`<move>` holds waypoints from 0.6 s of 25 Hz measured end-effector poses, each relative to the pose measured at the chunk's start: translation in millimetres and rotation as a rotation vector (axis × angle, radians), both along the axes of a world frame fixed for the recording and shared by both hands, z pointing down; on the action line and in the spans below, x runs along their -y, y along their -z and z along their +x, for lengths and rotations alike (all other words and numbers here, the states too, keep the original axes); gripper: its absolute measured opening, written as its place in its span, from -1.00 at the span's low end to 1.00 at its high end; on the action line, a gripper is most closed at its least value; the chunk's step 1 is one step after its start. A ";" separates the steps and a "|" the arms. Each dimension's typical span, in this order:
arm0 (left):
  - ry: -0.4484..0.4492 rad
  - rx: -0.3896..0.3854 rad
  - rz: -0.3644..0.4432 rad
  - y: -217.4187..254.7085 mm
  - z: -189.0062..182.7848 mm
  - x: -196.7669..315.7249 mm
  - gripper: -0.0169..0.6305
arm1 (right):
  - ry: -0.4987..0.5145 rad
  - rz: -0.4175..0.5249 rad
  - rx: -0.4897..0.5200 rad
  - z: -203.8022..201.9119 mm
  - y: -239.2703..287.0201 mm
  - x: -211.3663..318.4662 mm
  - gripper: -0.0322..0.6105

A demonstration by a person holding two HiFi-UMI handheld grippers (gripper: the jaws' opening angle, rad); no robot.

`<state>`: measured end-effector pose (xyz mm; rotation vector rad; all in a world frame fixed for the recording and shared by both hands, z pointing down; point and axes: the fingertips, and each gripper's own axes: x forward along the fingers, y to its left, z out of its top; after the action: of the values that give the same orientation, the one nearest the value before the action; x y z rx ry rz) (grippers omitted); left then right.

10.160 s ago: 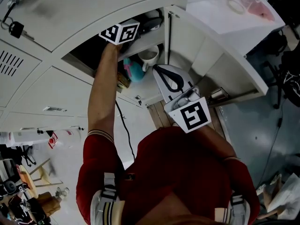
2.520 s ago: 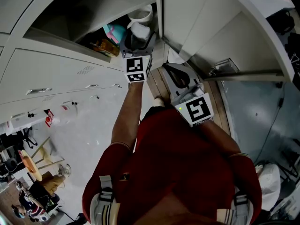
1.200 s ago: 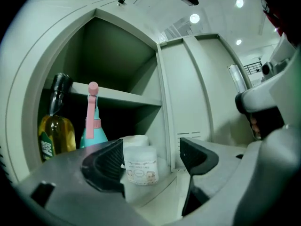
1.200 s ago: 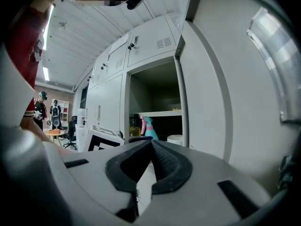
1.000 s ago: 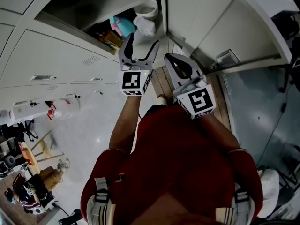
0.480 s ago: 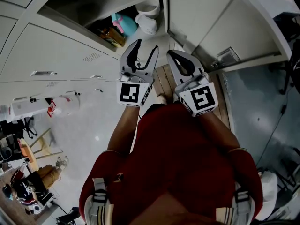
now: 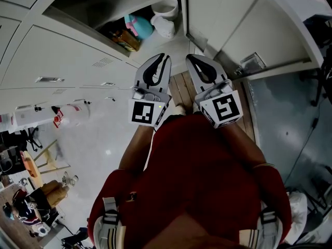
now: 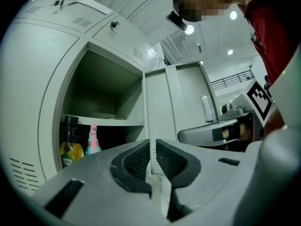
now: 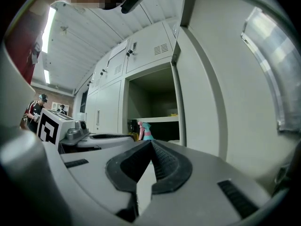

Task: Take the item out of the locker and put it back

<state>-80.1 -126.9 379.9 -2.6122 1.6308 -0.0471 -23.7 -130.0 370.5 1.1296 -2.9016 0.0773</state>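
Seen from above, a person in a red shirt (image 7: 207,170) holds two grippers side by side at chest level, both pointing toward an open locker (image 7: 78,61). Each gripper carries a cube printed with black-and-white square markers at its near end. The left gripper (image 7: 165,57) has just been closing its jaws. They now stand almost together, with only a thin slit between the ribbed pads and nothing held in them. The right gripper (image 7: 190,57), just beside it and not touching it, has its jaws pressed together at the tips and is also empty. Beyond both grippers, the locker's open compartment holds several things. The white item (image 7: 165,27) lies at the front right of the compartment floor, well apart from both grippers. It is just beside a white mug (image 7: 167,7) that stands behind it. To the left of these stands a teal and pink bottle (image 7: 139,26), and further left a yellow bottle (image 7: 124,39) with a dark cap. The locker door (image 7: 228,19) is swung open on the right side.
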 end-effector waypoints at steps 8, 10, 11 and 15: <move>0.006 -0.008 0.021 11.4 -1.1 -5.5 -0.92 | 0.021 0.016 0.024 -3.6 4.8 2.1 -0.91; 0.006 -0.017 0.022 15.2 -1.9 -7.0 -0.93 | 0.027 0.022 0.032 -4.4 6.9 2.3 -0.91; 0.006 -0.021 0.023 17.4 -2.4 -8.1 -0.93 | 0.030 0.025 0.037 -5.1 7.8 1.8 -0.91; 0.001 -0.030 0.037 26.9 -2.2 -10.7 -0.93 | 0.051 0.039 0.055 -8.0 11.8 0.3 -0.91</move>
<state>-82.3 -116.1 353.0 -2.5975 1.6261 0.0219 -31.7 -130.3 358.8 1.0755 -2.9906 0.0508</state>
